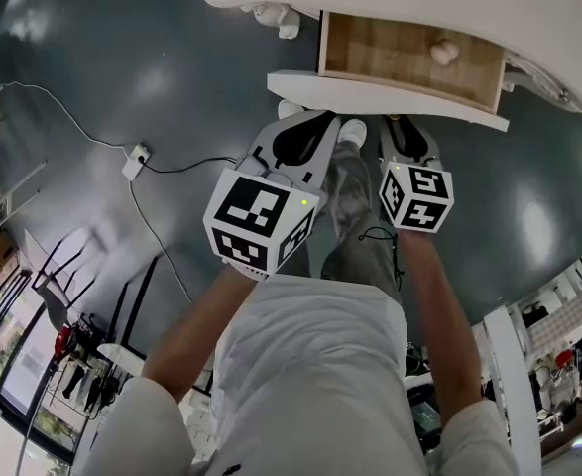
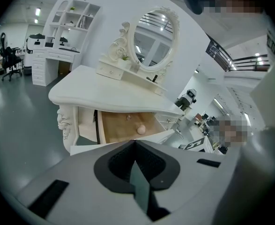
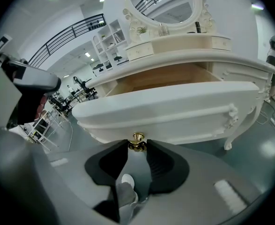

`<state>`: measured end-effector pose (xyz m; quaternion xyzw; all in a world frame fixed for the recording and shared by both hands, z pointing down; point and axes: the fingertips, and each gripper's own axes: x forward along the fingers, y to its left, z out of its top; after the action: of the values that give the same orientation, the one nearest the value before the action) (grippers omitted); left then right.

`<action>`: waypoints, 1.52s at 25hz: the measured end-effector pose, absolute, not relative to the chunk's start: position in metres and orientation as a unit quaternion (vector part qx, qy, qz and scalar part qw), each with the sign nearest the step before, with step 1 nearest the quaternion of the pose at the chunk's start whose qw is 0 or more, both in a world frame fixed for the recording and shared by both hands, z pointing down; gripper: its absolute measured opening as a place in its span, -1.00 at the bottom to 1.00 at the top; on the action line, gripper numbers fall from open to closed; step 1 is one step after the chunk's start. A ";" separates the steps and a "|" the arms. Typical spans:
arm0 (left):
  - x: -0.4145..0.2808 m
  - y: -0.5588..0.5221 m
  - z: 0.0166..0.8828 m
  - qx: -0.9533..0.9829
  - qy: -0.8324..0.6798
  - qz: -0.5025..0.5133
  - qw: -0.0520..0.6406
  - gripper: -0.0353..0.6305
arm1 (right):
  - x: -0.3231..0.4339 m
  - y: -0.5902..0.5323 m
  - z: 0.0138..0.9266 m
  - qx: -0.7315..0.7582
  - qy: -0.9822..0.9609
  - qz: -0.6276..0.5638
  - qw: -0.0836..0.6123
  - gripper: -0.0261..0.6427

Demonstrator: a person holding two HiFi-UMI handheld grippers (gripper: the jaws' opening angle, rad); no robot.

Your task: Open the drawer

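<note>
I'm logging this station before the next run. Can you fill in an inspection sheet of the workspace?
Surface: white dressing table with an oval mirror on top.
Job's things: drawer pulled out; brass knob on its front.
Clutter: small round object inside the drawer.
Grippers: right gripper closed on the knob; left gripper shut, empty.
Cables: cables run to a white plug block on the grey floor.
Surroundings: shelving, office chair.

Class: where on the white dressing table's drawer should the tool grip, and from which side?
The brass knob on the drawer front, approached head-on from the front, one jaw either side. It juts out small and round; the front itself is too broad to pinch.
</note>
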<state>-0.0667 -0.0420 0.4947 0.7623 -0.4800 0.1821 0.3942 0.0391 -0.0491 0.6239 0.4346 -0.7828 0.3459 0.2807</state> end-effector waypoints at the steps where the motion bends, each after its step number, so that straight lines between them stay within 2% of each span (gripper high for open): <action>1: -0.067 -0.042 0.495 0.762 -0.480 0.182 0.394 -0.87 | 0.039 -0.046 0.625 0.433 -0.783 0.347 0.282 -0.51; 38: -0.046 -0.045 0.493 0.775 -0.460 0.194 0.387 -0.87 | 0.046 0.010 0.626 0.412 -0.779 0.365 0.302 -0.52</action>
<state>-0.0458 -0.0454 0.4927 0.7753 -0.4600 0.1940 0.3868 0.0462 0.0099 0.6258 0.4120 -0.7786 0.3648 0.3016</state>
